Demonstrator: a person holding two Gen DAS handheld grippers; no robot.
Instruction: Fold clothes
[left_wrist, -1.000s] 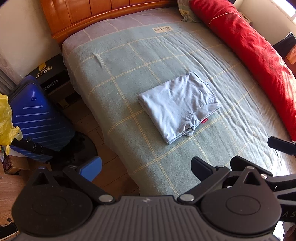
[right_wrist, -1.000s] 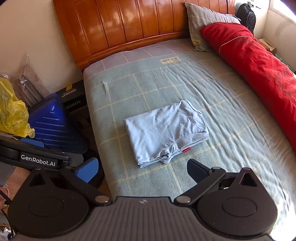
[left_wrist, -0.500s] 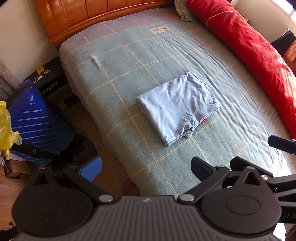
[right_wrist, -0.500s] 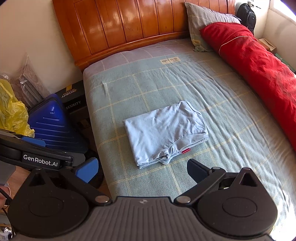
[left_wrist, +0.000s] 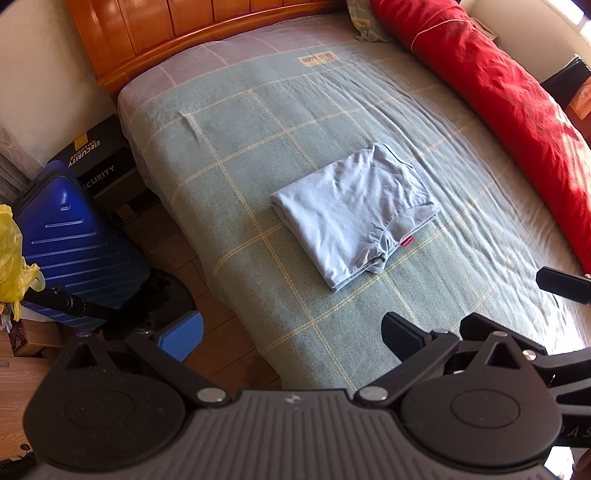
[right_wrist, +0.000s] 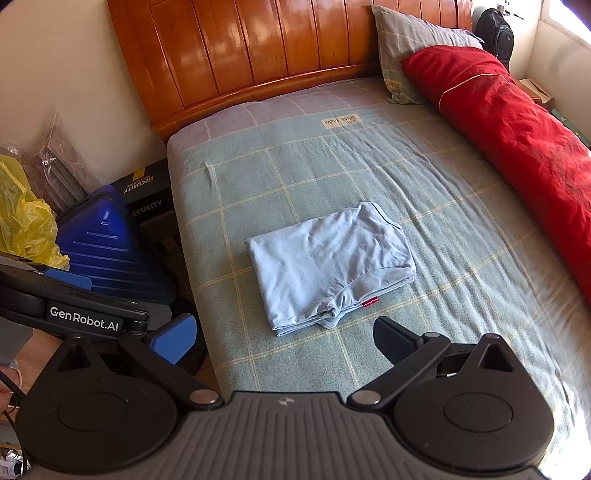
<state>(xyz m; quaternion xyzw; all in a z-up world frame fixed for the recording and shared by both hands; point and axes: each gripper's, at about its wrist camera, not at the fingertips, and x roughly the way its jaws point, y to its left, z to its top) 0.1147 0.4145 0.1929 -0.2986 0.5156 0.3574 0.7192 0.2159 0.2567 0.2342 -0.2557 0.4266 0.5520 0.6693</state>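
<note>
Folded blue garment (right_wrist: 327, 264) lies on the bed (right_wrist: 461, 229), ahead of both spread-open tools.

Bright daylight from window at right washes red duvet (left_wrist: 517, 110) w/ glare; glossy headboard (right_wrist: 277, 55) shows reflections. Strong fisheye bending at edges, corners vignetted; sharp focus center.
</note>
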